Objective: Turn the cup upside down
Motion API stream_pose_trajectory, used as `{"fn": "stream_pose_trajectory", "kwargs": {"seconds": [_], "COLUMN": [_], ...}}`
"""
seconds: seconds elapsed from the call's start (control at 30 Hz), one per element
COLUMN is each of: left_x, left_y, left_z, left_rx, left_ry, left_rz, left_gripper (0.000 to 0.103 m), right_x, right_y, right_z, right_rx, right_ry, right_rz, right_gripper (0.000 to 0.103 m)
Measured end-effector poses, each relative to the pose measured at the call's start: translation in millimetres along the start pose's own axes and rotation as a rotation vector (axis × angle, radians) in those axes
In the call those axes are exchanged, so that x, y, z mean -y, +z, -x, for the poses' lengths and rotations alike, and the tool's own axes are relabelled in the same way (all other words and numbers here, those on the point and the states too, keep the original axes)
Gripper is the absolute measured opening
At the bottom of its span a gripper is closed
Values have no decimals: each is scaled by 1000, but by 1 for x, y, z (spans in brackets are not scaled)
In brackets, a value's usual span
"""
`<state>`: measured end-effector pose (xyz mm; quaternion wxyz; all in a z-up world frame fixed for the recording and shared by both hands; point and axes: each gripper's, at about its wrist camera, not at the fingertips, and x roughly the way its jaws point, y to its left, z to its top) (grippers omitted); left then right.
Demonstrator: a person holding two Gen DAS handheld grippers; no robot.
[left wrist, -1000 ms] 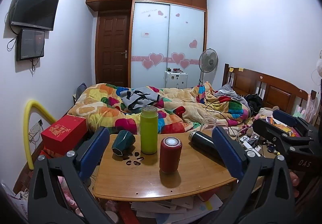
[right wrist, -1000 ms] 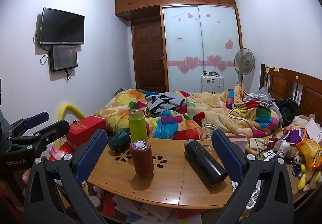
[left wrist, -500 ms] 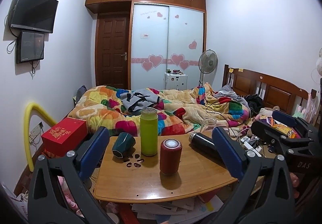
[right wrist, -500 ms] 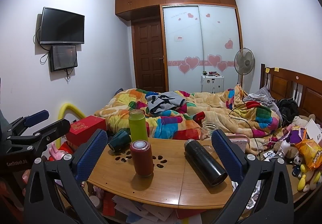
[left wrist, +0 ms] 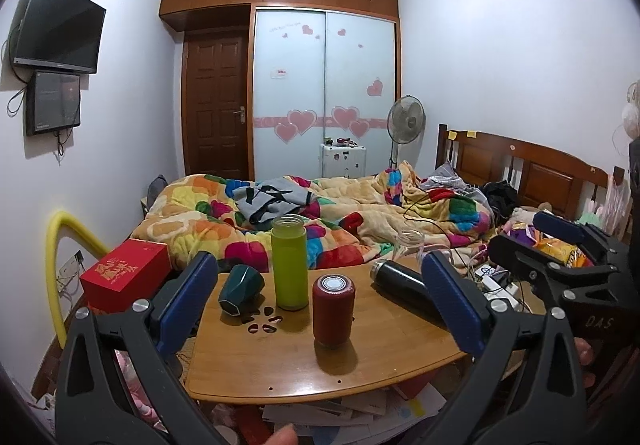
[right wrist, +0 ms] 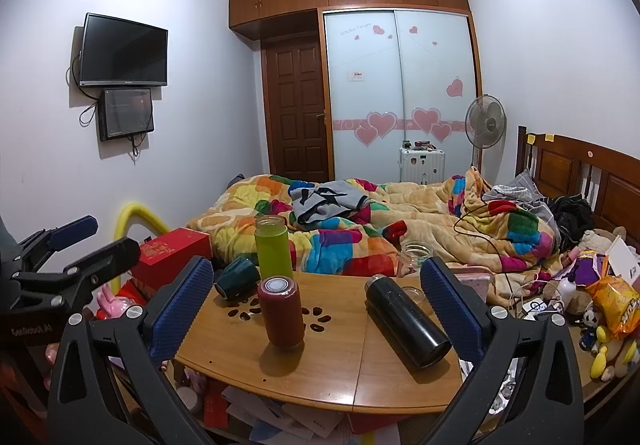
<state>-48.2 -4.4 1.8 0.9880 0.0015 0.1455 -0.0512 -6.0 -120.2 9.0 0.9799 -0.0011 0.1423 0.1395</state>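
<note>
My left hand-held gripper (left wrist: 320, 303) has edged closer to the tabletop (left wrist: 280, 357) since a second ago; right hand-held gripper (right wrist: 316, 303) unchanged. Both jaws apart, empty. Green cup (left wrist: 240, 289) lies on its side at far left, not inverted. Cluttered bedroom, bed (left wrist: 360, 213) behind.

Three bottles (left wrist: 289, 263), one cup (left wrist: 240, 288)
</note>
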Motion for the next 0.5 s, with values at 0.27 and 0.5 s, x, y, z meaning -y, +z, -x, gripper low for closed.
{"fn": "stream_pose_trajectory", "kwargs": {"seconds": [0.27,0.5], "left_x": [-1,-2], "left_y": [-2,-2], "left_z": [-2,-1], "left_rx": [-2,1], "left_ry": [-5,-9], "left_rz": [16,27], "left_gripper": [103,103], "right_x": [0,1], "right_y": [-4,-7], "right_z": [-1,-2], "right_rx": [-4,-9], "right_ry": [3,7], "right_rz": [1,3], "right_gripper": [103,103]}}
